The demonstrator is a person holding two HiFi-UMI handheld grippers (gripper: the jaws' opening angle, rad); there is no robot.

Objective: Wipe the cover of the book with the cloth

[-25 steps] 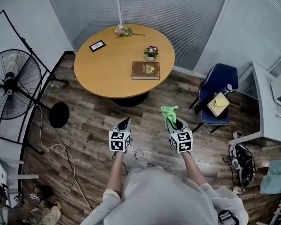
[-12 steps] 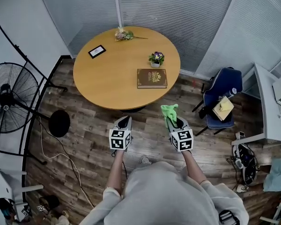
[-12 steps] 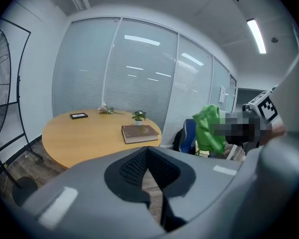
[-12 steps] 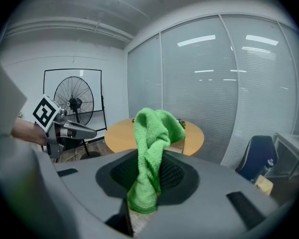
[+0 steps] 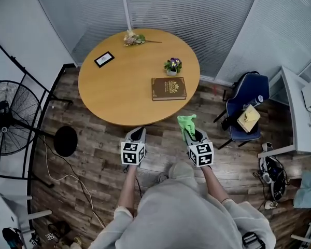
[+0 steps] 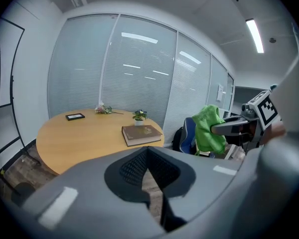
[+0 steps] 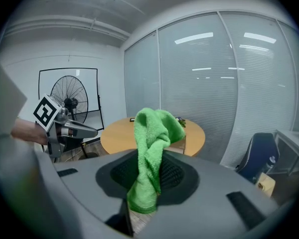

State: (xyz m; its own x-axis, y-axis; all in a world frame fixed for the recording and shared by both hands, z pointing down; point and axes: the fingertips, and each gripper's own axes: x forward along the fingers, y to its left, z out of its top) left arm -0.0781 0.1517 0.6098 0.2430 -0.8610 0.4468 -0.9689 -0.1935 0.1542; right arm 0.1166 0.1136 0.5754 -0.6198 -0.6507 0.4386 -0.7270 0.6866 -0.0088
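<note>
One book lies closed and flat on the right part of the round wooden counter, brown cover with a gold ornament facing up. One small potted plant with purple flowers stands just beyond it on the far side. Also on the counter are one black-framed picture, lying far left, and one sprig of flowers at the far edge. One blue chair stands to the right of the counter, and one standing fan is at the far left of the room.

There are two grippers, both held over the wooden floor on the near side of the counter, side by side and apart from each other. The left gripper has its jaws pressed together at the tips with nothing between them; its own view looks over the closed tips toward the counter and the book. The right gripper has its jaws pinched on one green cloth. The cloth is caught in the middle, so that a bunched fold stands up above the jaw tips and a loose end hangs down between the jaws. The cloth is well apart from the book and touches neither the cover nor the counter
</note>
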